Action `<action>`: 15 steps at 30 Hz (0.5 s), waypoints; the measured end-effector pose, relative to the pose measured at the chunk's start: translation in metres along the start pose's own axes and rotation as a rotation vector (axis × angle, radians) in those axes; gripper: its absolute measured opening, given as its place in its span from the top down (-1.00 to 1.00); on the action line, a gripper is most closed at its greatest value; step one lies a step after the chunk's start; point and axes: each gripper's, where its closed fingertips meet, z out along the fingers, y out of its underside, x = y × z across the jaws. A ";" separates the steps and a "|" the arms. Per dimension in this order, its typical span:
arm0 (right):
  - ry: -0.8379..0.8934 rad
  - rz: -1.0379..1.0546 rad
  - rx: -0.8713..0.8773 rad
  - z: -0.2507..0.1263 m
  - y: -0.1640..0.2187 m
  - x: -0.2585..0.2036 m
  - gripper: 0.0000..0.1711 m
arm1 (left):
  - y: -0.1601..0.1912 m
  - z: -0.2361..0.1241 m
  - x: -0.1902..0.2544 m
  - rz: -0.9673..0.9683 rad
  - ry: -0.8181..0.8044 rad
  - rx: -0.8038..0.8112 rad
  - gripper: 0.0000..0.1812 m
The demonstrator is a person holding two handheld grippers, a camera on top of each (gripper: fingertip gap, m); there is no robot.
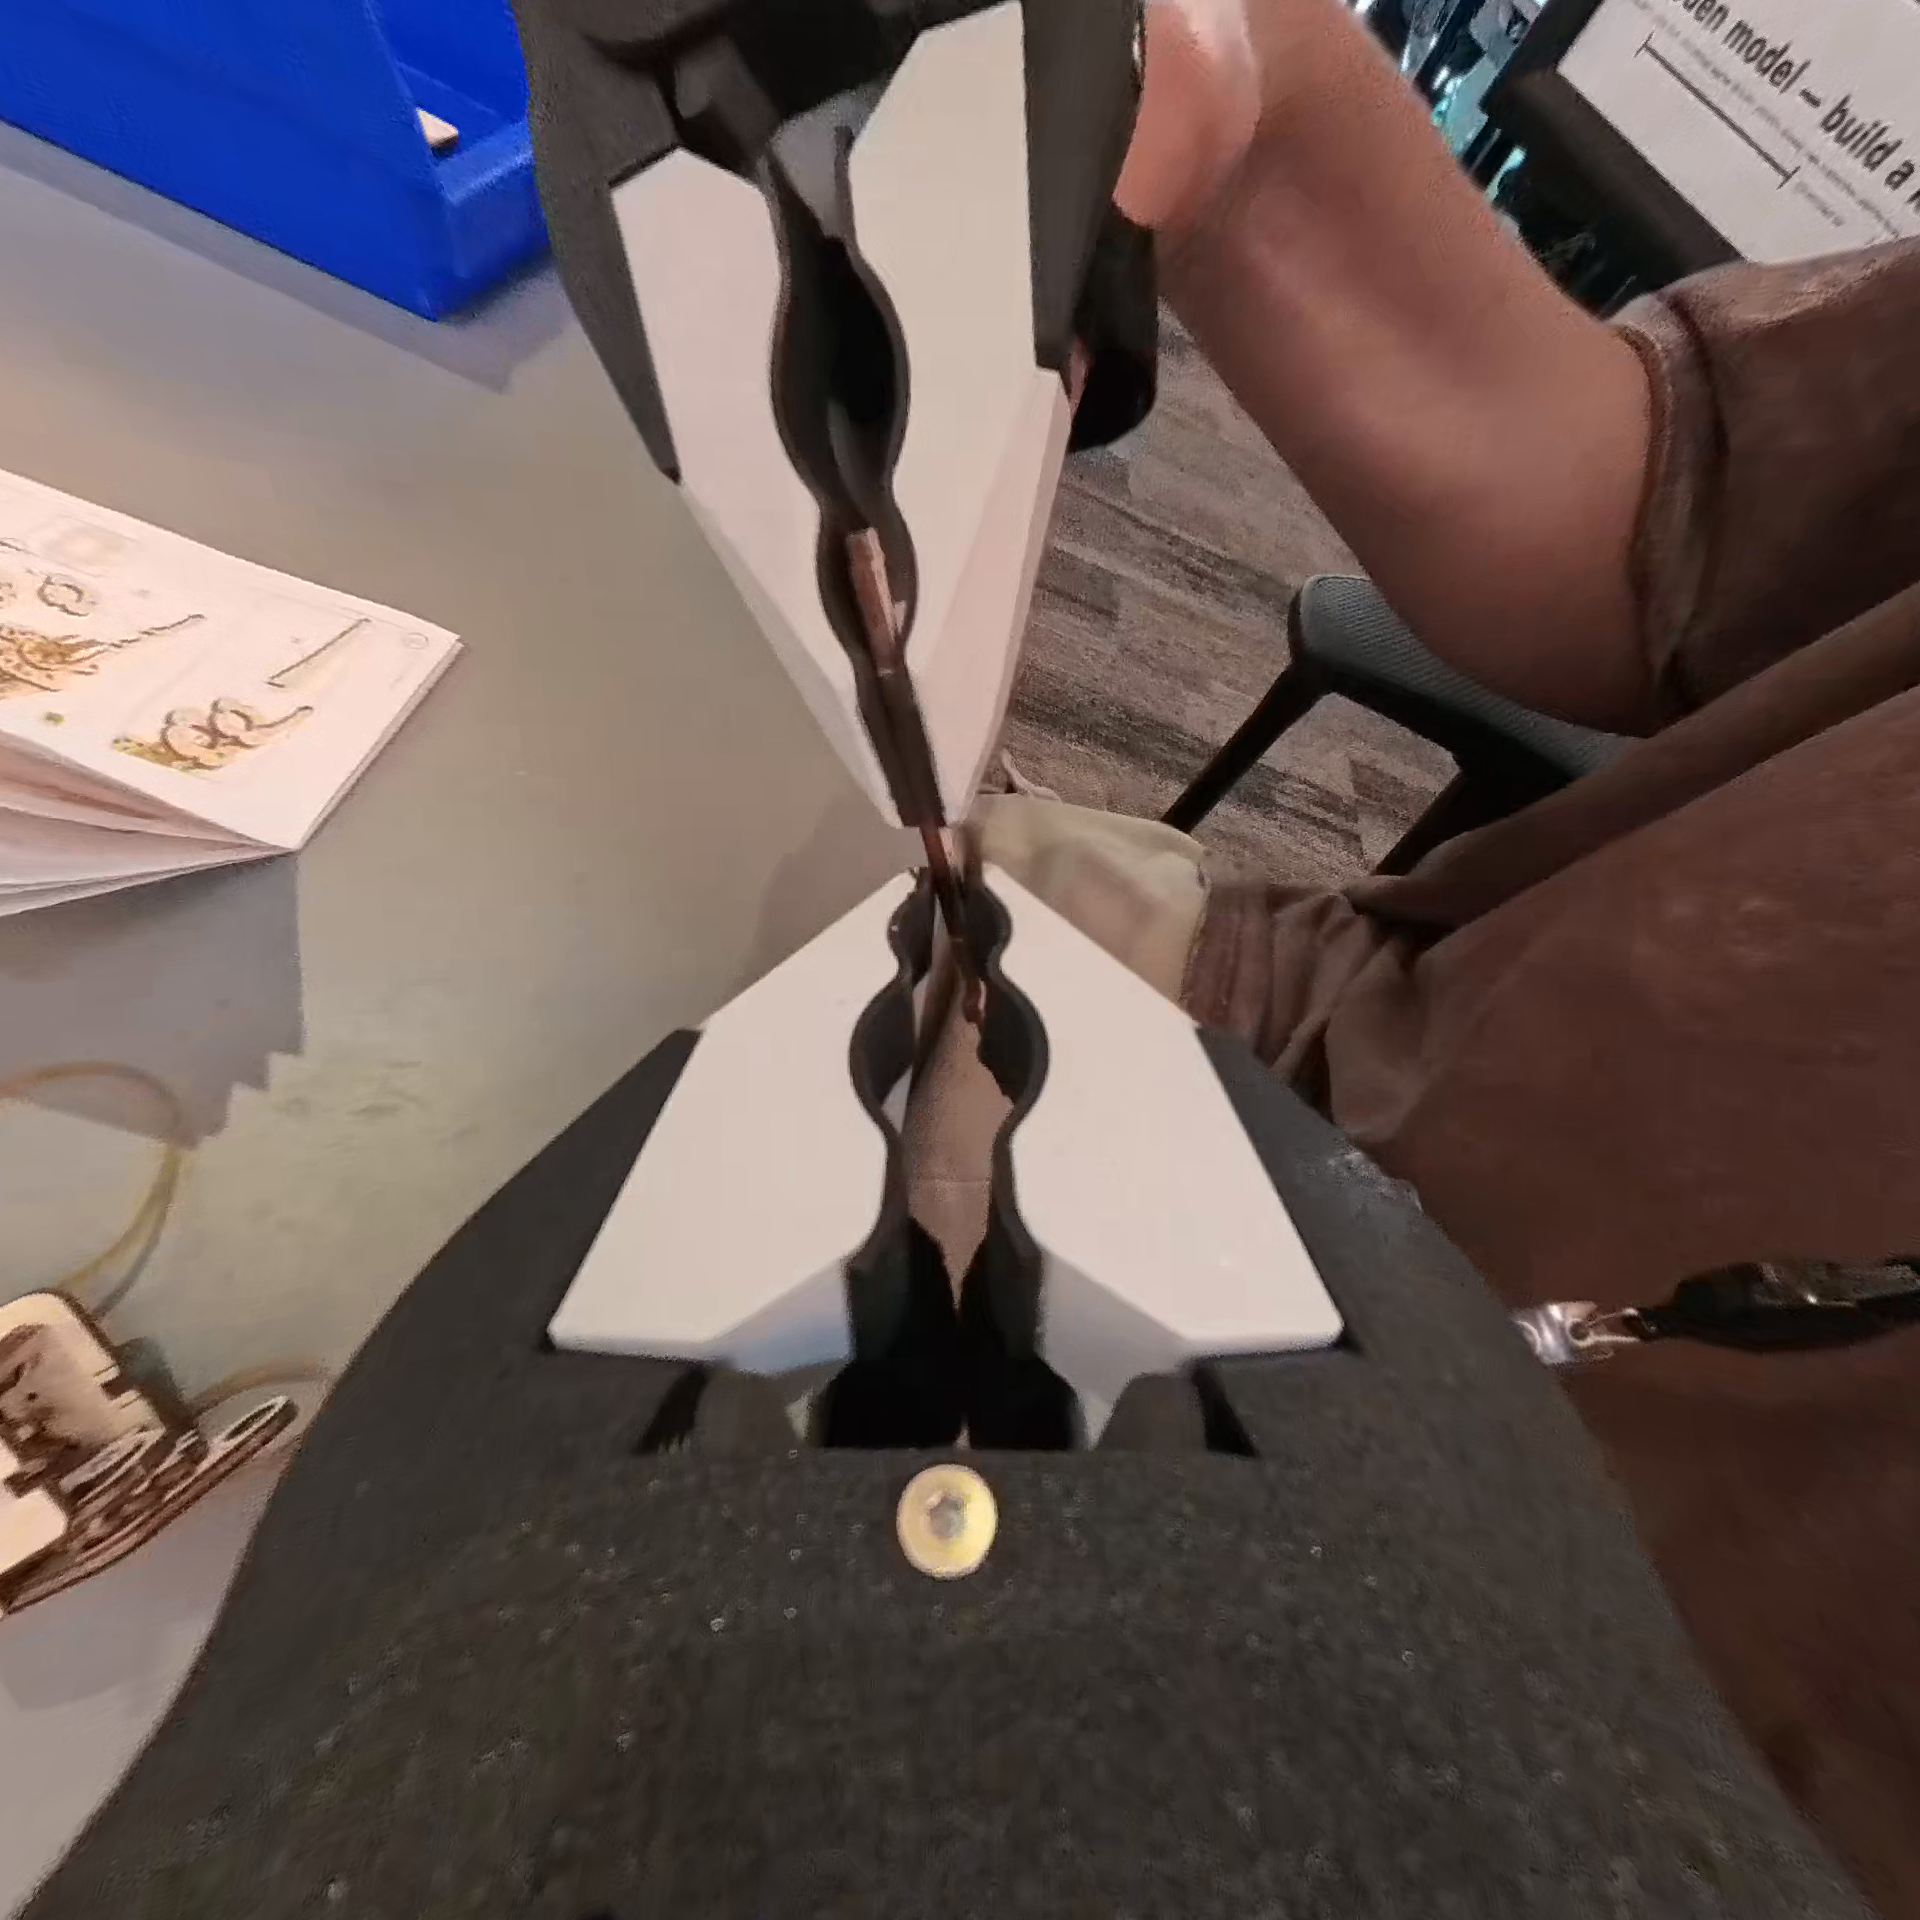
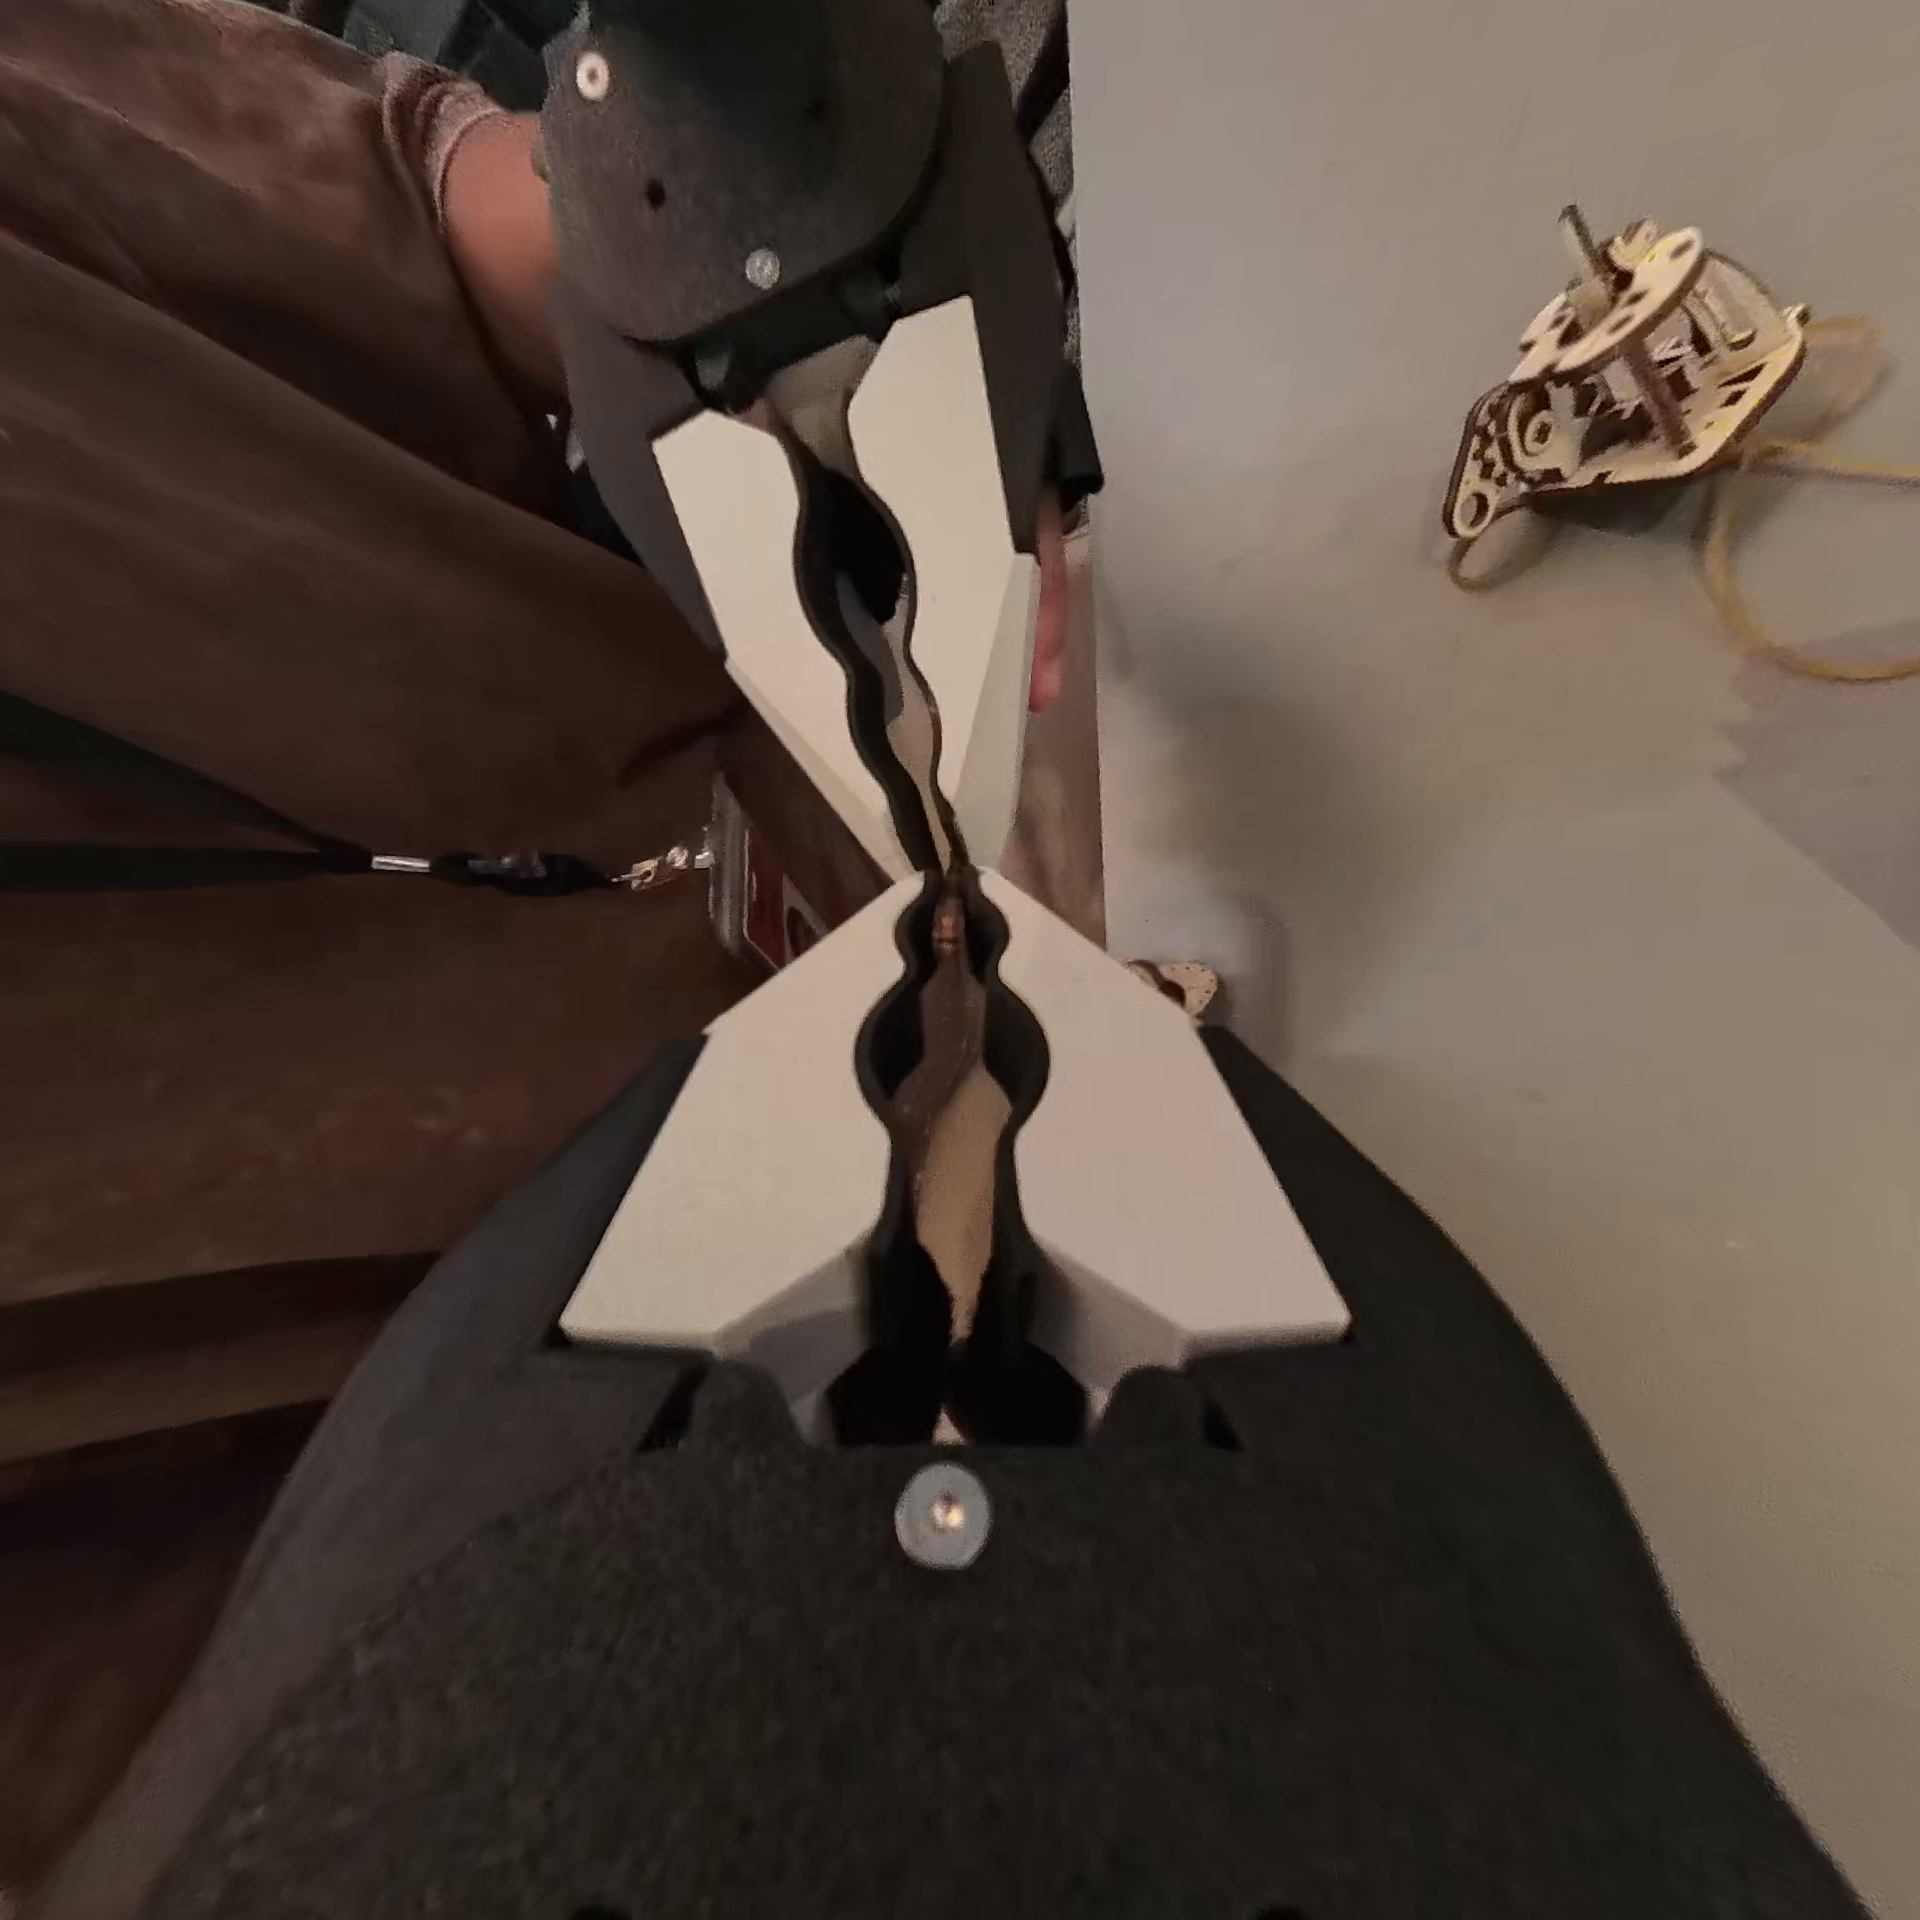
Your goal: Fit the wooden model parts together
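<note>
Left wrist view: left gripper (image 1: 940, 904), jaws narrow, pinches the near end of a thin wooden strip (image 1: 894, 686); right gripper (image 1: 935, 810) opposite clamps its far end.
Strip axis: runs gripper to gripper, edge-on, off the counter (image 1: 582, 852).
Why, likely: tip-to-tip hold aligns a joint.
Right wrist view: the grippers meet at the tips; dark wood shows between near jaws.
Wooden model (image 2: 1621, 384): on the counter, well apart.
</note>
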 end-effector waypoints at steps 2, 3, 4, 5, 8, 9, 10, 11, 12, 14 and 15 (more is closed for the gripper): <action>-0.022 0.001 0.005 0.002 -0.003 -0.001 0.97 | 0.000 -0.003 0.001 -0.015 0.012 0.022 0.96; -0.030 0.004 0.014 0.002 -0.004 -0.001 0.97 | 0.000 -0.004 0.001 -0.027 0.015 0.035 0.96; -0.035 0.004 0.025 0.003 -0.004 0.000 0.97 | 0.001 -0.004 0.000 -0.043 0.016 0.044 0.96; -0.039 0.002 0.036 0.003 -0.005 0.001 0.97 | 0.001 -0.004 -0.001 -0.054 0.017 0.051 0.97; -0.037 -0.016 0.105 0.004 -0.010 0.003 0.96 | 0.002 -0.008 -0.007 -0.061 -0.009 0.076 0.98; -0.015 -0.030 0.164 0.001 -0.015 0.005 0.94 | 0.001 -0.011 -0.011 -0.085 -0.021 0.097 0.99; 0.015 -0.037 0.238 -0.004 -0.020 0.007 0.85 | 0.002 -0.016 -0.014 -0.121 -0.020 0.110 0.98; 0.055 -0.038 0.310 -0.012 -0.020 0.011 0.81 | 0.003 -0.023 -0.019 -0.163 -0.043 0.139 0.98; 0.120 -0.033 0.359 -0.016 -0.013 0.017 0.75 | 0.006 -0.032 -0.024 -0.203 -0.070 0.170 0.99; 0.292 -0.042 0.354 -0.009 0.018 0.033 0.67 | 0.019 -0.044 -0.032 -0.277 -0.125 0.191 0.99; 0.375 -0.040 0.312 0.002 0.038 0.040 0.66 | 0.025 -0.048 -0.034 -0.307 -0.155 0.197 0.99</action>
